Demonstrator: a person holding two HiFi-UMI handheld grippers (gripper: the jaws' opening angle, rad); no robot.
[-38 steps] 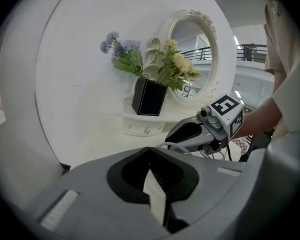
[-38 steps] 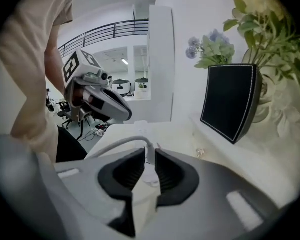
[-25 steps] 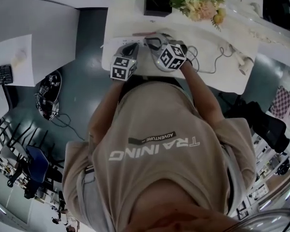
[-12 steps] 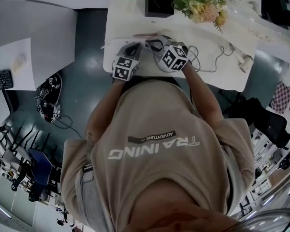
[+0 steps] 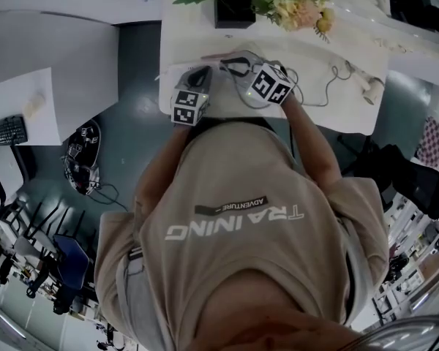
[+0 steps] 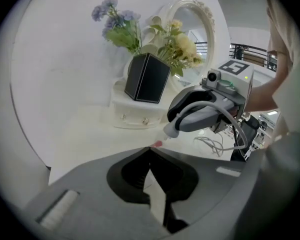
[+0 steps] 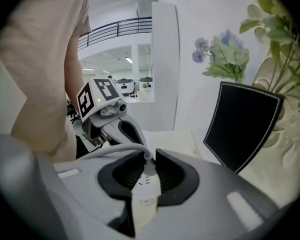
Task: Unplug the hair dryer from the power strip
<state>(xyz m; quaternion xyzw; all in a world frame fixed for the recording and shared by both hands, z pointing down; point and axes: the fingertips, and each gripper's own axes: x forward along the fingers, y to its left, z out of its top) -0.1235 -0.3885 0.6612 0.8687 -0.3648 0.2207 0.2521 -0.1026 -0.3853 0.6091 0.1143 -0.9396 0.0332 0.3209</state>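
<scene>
The table [image 5: 183, 42] is smooth, matte white. At its far side a black, flat-sided vase [image 6: 147, 79] holds soft purple and yellow flowers [image 6: 120, 31]. The vase stands on a small white drawer box [image 6: 135, 116], before an oval mirror [image 6: 199, 5] with a moulded white frame.

The left gripper [image 6: 150, 151] is grey plastic with ribbed black pads. Its jaws are drawn together until the tips meet. Between the pads lies a thin white wedge [image 6: 157, 194], too little of it in sight to name. A small pink tip [image 6: 157, 144] lies on the table just beyond the jaws.

The right gripper [image 7: 147, 156] is just to the right of the left one, and the two are apart. Its jaws are clamped on a glossy white plug [image 7: 144, 194], blocky with short moulded lines on its face. A round grey cable [image 7: 111, 149] leaves the plug's far end and curves left. In the head view the cable loops rightwards over the table to a small white shape, seemingly the dryer [image 5: 367, 86], near the right edge. It is too small to be sure.
</scene>
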